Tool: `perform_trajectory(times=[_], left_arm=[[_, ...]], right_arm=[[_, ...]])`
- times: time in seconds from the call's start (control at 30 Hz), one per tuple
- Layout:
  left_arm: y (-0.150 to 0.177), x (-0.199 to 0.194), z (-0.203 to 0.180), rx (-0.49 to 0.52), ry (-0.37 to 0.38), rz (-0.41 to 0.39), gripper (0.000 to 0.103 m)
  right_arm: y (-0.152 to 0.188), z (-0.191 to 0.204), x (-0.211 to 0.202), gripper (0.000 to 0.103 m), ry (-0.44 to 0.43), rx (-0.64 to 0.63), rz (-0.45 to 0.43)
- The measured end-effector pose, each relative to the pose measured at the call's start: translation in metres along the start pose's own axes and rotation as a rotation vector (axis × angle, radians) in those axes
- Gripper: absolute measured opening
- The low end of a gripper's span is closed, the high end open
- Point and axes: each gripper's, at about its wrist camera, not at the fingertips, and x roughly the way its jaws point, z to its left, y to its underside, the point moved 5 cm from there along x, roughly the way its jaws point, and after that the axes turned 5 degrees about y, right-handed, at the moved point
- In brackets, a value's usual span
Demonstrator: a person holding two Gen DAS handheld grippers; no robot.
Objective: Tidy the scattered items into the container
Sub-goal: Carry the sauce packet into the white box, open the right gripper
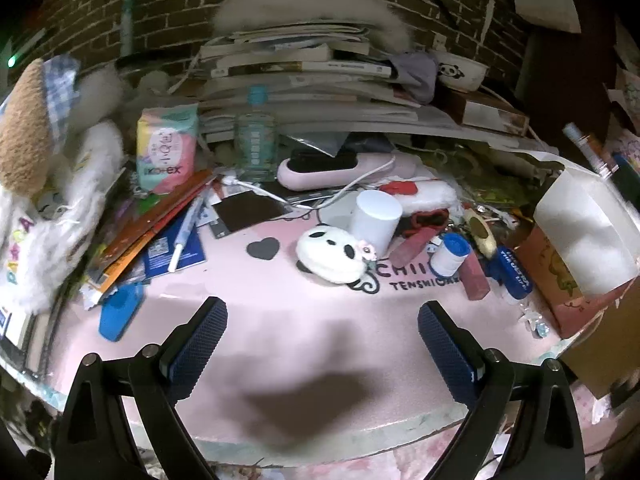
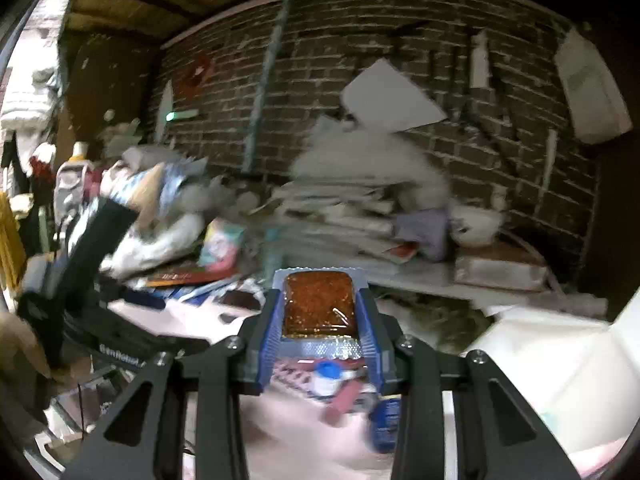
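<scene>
Blurred brick wall (image 2: 400, 40), right claw (image 2: 319, 312) gripping sachet (image 2: 319, 304) (contents unclear)

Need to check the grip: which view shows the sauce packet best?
Right wrist: the sauce packet sits centred and close between the right gripper's pads, clamped at both edges. The left wrist view shows no packet, only the desk clutter.

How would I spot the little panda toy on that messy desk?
Look at the pink desk mat in front of the stack of books. Near its middle, just left of an upright white cylinder, lies the panda toy. It is the only round white plush with black ears and eye patches.
</scene>
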Motion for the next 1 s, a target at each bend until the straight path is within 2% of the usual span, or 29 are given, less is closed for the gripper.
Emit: perform_trajectory(times=[0.13,0.23,0.33,0.47,0.73,0.9,1.0], left_arm=[[-0.003,0.004,-0.009,0.019,0.009,0.004,0.096],[-0.004,0.006,-0.015,0.034,0.012,0.01,0.096],[-0.006,0.009,-0.02,0.046,0.015,0.014,0.096],[-0.006,0.011,-0.024,0.053,0.021,0.018,0.096],[-0.006,0.013,-0.029,0.058,0.034,0.023,0.096],[-0.005,0.014,-0.03,0.059,0.034,0.024,0.096],[-0.006,0.015,-0.03,0.062,0.039,0.024,0.096]], right_arm=[[-0.012,-0.047,-0.016,0.034,0.042,0.02,0.063],[-0.015,-0.085,-0.023,0.034,0.082,0.037,0.143],[-0.008,-0.114,-0.026,0.034,0.111,0.035,0.228],[0.008,-0.142,-0.022,0.034,0.106,0.06,0.354],[0.046,-0.181,0.005,0.034,0.113,0.088,0.618],[0.058,-0.186,0.019,0.034,0.167,0.017,0.713],[0.061,-0.182,0.026,0.034,0.166,-0.02,0.777]])
